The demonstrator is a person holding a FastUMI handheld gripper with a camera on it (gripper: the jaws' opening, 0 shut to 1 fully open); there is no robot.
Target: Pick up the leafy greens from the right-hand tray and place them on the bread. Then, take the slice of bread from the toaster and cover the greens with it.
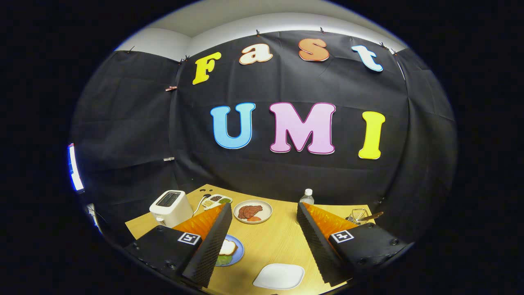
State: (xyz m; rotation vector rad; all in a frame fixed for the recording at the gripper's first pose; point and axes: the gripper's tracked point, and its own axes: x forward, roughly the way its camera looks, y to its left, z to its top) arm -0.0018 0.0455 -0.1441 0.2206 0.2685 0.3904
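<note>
Gripper (262, 229) wide open, holding nothing, above the table (270, 241); bread (227, 247) apparently over greens (223, 259) on blue plate (238, 250); toaster (170, 208) beyond.

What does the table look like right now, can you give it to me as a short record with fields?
hand-held gripper: open, fingers wide apart, holding nothing
blue plate: by the left finger, carrying bread over leafy greens
toaster: beyond the left finger, at the table's far left
round plate: beyond the fingers, with reddish food
white tray: between the fingers, bare
water bottle: at the table's back edge
wire basket: beyond the right finger
</note>
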